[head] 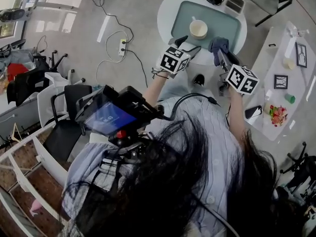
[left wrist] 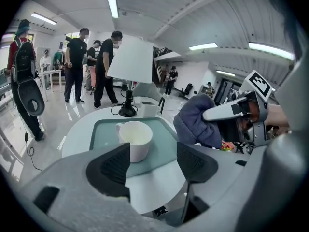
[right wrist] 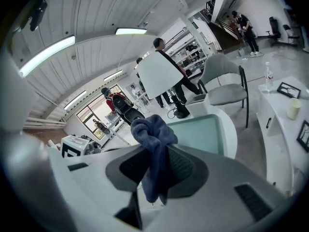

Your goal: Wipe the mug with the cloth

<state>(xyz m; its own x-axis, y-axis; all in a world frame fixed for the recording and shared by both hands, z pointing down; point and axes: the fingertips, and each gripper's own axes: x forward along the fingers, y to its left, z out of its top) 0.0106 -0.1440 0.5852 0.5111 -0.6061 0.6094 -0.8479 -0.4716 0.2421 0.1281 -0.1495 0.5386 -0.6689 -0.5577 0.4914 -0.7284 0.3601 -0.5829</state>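
Observation:
A cream mug (head: 198,29) stands upright on a teal mat (head: 224,21) on the round white table (head: 168,11). In the left gripper view the mug (left wrist: 135,138) sits just ahead of my left gripper (left wrist: 153,162), a little left of the gap; the jaws stand open with nothing between them. My left gripper (head: 183,43) hovers at the table's near edge. To its right, my right gripper (head: 220,53) is shut on a dark blue cloth (head: 218,44). The cloth (right wrist: 153,144) bunches above the pads and hangs below them. It is right of the mug, apart from it.
A white-shaded lamp (left wrist: 129,66) with a black base stands at the table's far side. A long white side table (head: 284,83) at the right carries picture frames and small items. A grey chair (right wrist: 224,88) stands beyond. Several people (left wrist: 89,64) stand in the background. Cables and a power strip (head: 121,47) lie on the floor.

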